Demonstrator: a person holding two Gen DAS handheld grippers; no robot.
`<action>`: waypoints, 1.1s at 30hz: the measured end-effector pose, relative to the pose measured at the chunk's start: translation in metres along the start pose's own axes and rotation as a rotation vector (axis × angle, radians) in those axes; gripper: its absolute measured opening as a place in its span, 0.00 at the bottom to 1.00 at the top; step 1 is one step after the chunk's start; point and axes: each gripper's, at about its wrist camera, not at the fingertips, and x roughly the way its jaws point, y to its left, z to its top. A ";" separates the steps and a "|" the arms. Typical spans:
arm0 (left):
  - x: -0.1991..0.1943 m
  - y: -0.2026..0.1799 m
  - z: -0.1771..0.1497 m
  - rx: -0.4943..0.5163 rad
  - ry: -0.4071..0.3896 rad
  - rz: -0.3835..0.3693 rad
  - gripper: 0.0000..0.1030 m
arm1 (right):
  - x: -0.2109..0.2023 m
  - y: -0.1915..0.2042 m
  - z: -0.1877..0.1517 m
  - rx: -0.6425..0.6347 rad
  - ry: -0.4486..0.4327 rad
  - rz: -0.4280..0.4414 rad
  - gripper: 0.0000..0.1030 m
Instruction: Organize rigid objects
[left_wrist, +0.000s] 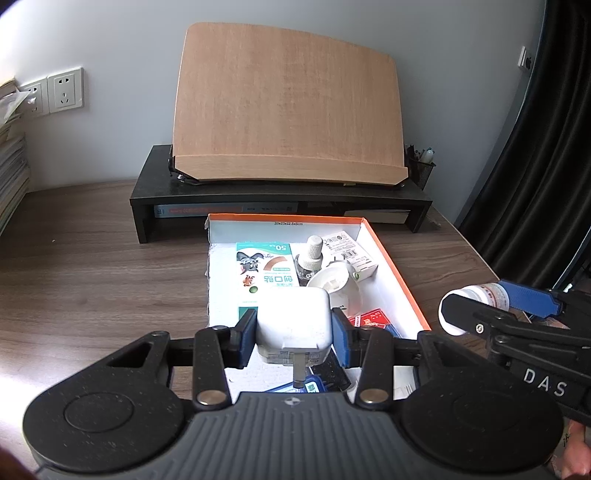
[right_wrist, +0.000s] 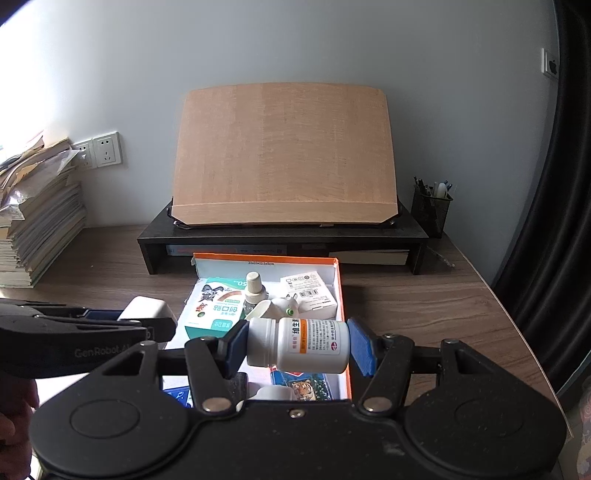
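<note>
**Over the orange-rimmed box, both grippers loaded**

At lower centre of the left wrist view, the left gripper (left_wrist: 294, 332) pinches a white charger (left_wrist: 293, 325) above the box (left_wrist: 391, 254). Right gripper (right_wrist: 295, 347) clamps a white pill bottle (right_wrist: 299, 345) sideways, lower centre.

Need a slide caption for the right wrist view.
Right gripper clamps a white pill bottle sideways above the orange-rimmed box.
</note>
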 end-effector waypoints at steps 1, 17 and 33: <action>0.001 0.000 0.000 0.000 0.001 0.002 0.41 | 0.001 0.001 0.000 -0.003 0.000 0.004 0.68; 0.013 -0.002 0.007 -0.002 0.009 0.021 0.41 | 0.018 0.006 0.007 -0.026 0.006 0.032 0.68; 0.023 -0.003 0.009 -0.008 0.025 0.020 0.41 | 0.029 0.005 0.007 -0.034 0.020 0.031 0.68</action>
